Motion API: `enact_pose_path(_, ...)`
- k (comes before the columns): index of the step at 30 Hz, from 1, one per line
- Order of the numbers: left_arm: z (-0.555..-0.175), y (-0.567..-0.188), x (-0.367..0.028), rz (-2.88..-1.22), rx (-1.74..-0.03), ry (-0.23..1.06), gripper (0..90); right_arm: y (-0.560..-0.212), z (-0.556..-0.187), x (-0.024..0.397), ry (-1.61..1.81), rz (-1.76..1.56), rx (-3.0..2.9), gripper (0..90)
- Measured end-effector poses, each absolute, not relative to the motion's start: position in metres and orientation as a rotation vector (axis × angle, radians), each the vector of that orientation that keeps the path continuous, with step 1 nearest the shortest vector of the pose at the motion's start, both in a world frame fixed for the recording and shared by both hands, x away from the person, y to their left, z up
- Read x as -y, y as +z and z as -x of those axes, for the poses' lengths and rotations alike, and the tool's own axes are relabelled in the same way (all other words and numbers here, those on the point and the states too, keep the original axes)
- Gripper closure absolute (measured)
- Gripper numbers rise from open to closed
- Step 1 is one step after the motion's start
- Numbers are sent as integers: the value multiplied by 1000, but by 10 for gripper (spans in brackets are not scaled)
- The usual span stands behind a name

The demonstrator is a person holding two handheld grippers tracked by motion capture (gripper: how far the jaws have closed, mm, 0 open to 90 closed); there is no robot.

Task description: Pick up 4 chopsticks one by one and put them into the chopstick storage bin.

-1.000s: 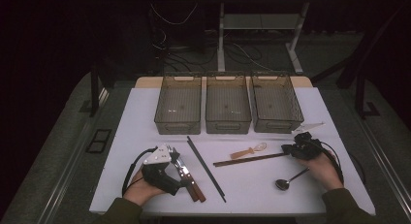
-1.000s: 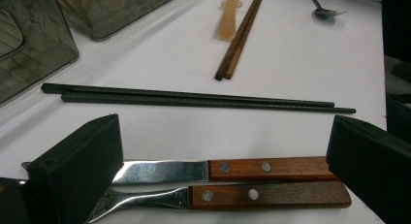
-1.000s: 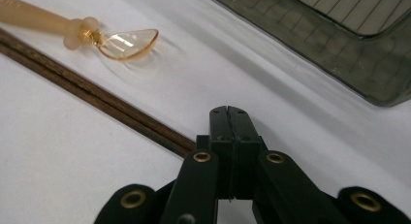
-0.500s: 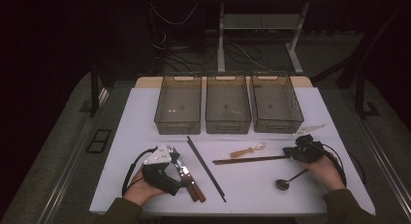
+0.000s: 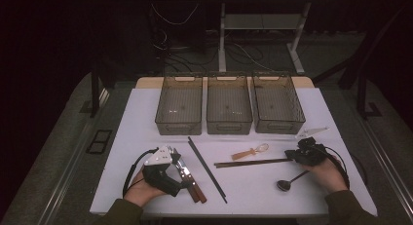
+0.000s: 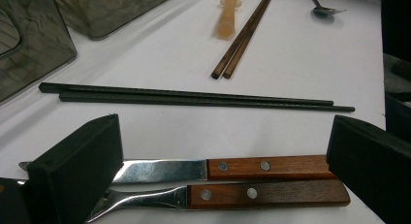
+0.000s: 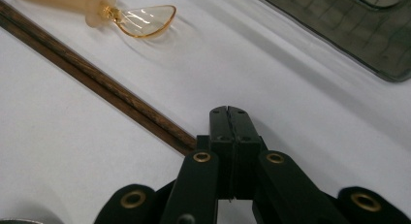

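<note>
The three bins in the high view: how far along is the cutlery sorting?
Done: nothing; the three bins are empty. In hand: left gripper open around the wooden-handled knife and fork; right gripper shut beside the brown chopsticks. Left: black chopsticks, both spoons.

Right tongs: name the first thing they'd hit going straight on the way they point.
The right tongs, shut, point across bare white table toward the grey bin. The bin's near wall looks first in line, though depth is unclear. The brown chopsticks run off to one side.
</note>
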State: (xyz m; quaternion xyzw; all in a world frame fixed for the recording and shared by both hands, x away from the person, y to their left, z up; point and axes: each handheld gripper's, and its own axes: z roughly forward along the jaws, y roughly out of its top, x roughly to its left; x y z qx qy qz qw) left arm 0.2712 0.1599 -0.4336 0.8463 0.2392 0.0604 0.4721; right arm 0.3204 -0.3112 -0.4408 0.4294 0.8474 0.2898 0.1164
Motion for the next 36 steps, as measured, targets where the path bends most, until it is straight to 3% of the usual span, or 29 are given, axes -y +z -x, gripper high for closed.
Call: enact_pose_path(36, -271, -434, -160, -2084, -579, 145, 0, -438, -292, 315, 823, -1196, -2551, 898)
